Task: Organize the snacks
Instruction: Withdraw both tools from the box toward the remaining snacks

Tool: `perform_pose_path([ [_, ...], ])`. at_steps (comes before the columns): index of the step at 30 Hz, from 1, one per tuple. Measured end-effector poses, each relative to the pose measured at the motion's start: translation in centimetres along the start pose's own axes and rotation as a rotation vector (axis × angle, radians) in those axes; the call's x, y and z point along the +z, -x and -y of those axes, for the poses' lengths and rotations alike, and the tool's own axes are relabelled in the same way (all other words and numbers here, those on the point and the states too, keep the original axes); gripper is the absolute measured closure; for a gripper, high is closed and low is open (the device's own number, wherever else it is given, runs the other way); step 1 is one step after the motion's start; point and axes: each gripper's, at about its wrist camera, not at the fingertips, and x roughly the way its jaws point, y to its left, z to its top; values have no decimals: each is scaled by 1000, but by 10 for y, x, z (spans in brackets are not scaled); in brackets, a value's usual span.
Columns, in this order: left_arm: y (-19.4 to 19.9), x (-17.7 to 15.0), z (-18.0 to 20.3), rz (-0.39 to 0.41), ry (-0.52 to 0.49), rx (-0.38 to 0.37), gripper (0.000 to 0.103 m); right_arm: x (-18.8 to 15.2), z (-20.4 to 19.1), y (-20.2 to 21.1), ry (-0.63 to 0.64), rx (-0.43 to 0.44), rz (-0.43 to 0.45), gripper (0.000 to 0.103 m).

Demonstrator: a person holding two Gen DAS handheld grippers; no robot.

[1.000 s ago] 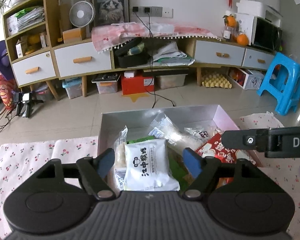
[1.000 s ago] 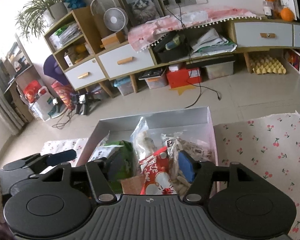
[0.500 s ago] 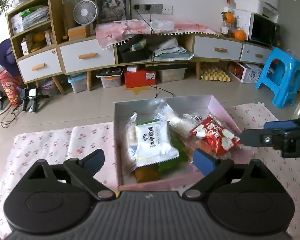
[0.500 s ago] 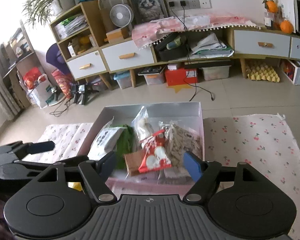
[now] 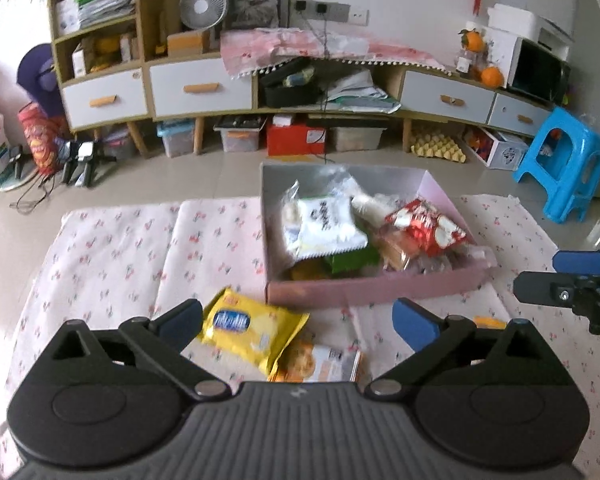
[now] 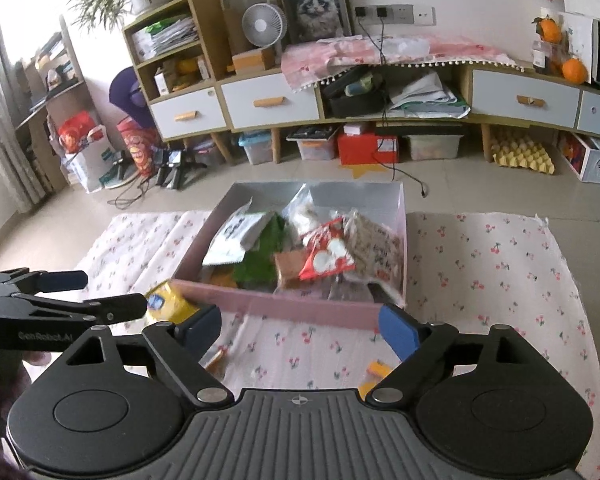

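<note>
A pink box on the cherry-print cloth holds several snack packets. Among them lie a white packet and a red packet. In front of the box, on the cloth, are a yellow packet and an orange packet. My left gripper hovers over these two, its jaws opening and gripping nothing. My right gripper hangs before the box rim, jaws also opening, with nothing between them. A small orange piece lies near its right finger. The left gripper shows at the left of the right wrist view.
Tiled floor lies beyond the cloth, with a loose cable behind the box. A long low cabinet with drawers lines the far wall. A blue plastic stool stands at the right. Bare cloth stretches left and right of the box.
Both grippers let go and drew back from the box while their jaws widened. The white and red packets they held now lie in the box. The yellow and orange packets came into view.
</note>
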Motion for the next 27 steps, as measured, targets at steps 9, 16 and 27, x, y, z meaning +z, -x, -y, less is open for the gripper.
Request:
perform_pose_path([
  [9, 0, -21, -23, -31, 143, 47, 1, -25, 6, -1, -36, -42, -24, 13],
  [16, -17, -23, -50, -93, 313, 135, 1, -30, 25, -11, -208, -117, -129, 13],
  [27, -55, -28, -64, -152, 602, 135, 10, -37, 42, -29, -238, -215, -175, 13],
])
